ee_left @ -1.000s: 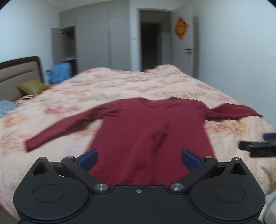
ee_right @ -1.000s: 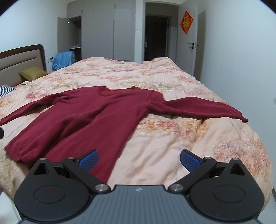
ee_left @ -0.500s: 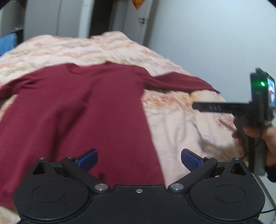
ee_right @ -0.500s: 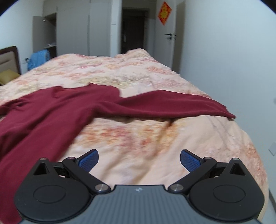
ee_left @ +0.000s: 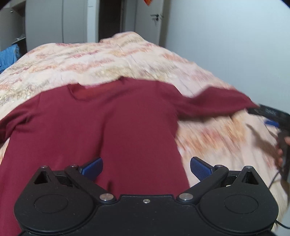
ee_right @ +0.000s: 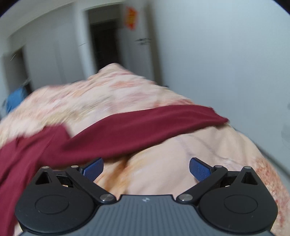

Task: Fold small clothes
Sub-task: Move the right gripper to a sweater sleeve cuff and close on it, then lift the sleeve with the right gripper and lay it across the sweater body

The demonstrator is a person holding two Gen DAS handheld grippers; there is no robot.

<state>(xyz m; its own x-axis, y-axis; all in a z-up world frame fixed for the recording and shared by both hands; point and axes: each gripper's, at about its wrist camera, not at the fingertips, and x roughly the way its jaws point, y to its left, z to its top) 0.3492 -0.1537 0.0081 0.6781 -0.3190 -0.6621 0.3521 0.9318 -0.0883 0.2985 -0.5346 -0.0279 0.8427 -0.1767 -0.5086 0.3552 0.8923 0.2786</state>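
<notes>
While both tongs, left (ee_left: 145, 166) and right (ee_right: 145, 167), gape empty, maroon shirt (ee_left: 112, 130) lies on floral bed (ee_left: 126, 59); red door sign (ee_right: 130, 17) unreadable.

Each hand-held gripper — left (ee_left: 145, 166), right (ee_right: 145, 167) — has a black body, two round discs, silver screws and blue ribbed fingertips (ee_right: 199, 169); bare skin at 3 o'clock.

Shirt's (ee_left: 112, 127) left sleeve cut off; right gripper (ee_left: 271, 118) perhaps blurred

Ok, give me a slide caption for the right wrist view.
Open right gripper hovers over the floral bedspread, just short of the maroon top's outstretched sleeve.
</notes>
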